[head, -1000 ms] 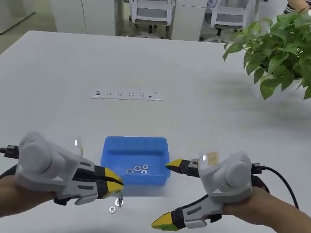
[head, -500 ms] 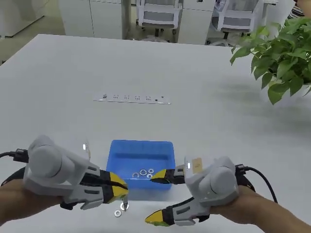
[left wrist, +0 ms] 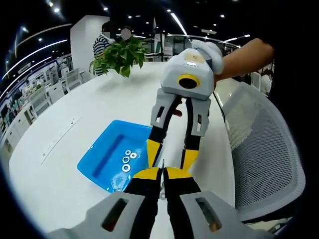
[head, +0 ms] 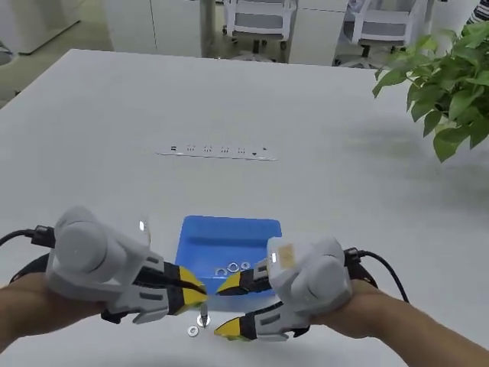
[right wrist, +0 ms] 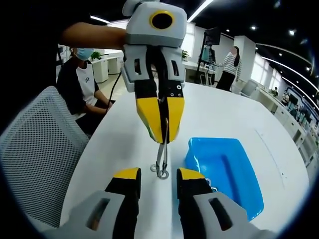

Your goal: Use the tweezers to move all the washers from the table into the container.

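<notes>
A blue container point(head: 229, 233) sits near the table's front edge, with three washers point(head: 233, 267) inside it. My left gripper point(head: 196, 294) is shut on thin metal tweezers point(head: 203, 310) that point down at the table. In the right gripper view the tweezers point(right wrist: 161, 149) have their tips around a washer point(right wrist: 162, 175) on the table, and a second loose washer point(right wrist: 153, 168) lies just beside it. My right gripper point(head: 220, 310) is open, close to and facing the left one, its fingers either side of the tweezers' line. In the left gripper view the left gripper point(left wrist: 163, 172) faces the container point(left wrist: 107, 162).
A white power strip point(head: 218, 151) lies further back on the table. A leafy plant point(head: 451, 84) stands at the right edge. Office chairs point(head: 256, 19) stand beyond the far side. A mesh chair point(right wrist: 37, 164) stands behind the near edge, and people sit and stand in the background.
My right gripper has moved left, close up to the left gripper and the tweezers. The left gripper stays shut on the tweezers over the loose washers. The head camera has shifted.
</notes>
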The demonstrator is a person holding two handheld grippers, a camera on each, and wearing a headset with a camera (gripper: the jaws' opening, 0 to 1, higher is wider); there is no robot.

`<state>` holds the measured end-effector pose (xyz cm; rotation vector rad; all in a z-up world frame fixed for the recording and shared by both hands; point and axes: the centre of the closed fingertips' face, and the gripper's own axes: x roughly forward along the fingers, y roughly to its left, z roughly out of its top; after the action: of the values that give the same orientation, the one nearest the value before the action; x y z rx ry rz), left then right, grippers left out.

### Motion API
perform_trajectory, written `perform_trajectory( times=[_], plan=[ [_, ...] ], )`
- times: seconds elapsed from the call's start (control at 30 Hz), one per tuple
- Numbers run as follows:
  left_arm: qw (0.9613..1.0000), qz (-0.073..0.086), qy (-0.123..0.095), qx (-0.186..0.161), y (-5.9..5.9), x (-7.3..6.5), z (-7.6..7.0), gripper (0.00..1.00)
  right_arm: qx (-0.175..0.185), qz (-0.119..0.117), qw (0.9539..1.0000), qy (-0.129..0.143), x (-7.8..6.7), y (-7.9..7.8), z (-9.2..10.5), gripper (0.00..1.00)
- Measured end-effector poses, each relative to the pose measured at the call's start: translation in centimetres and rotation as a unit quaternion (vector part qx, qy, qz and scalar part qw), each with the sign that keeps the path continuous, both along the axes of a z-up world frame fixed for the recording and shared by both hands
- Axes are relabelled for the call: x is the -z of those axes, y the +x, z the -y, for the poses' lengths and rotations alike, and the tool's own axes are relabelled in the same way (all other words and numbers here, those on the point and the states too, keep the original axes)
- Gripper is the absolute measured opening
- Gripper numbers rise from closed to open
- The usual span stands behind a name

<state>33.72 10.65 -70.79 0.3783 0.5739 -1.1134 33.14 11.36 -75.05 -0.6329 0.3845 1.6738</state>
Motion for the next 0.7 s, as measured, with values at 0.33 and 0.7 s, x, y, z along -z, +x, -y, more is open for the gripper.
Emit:
perform_trajectory(
  times=[0.33, 0.7],
  plan=[
    [0.9998, 0.008, 0.007, 0.017, -0.3, 0.0, 0.2, 0.07, -0.038, 0.011, 0.9991, -0.013, 0.4, -0.2, -1.5, 0.14],
    [0.9997, 0.008, 0.009, 0.023, -0.3, -0.1, 0.4, 0.07, -0.060, 0.016, 0.9978, -0.024, 0.5, -0.4, -1.6, 0.09]
  ],
)
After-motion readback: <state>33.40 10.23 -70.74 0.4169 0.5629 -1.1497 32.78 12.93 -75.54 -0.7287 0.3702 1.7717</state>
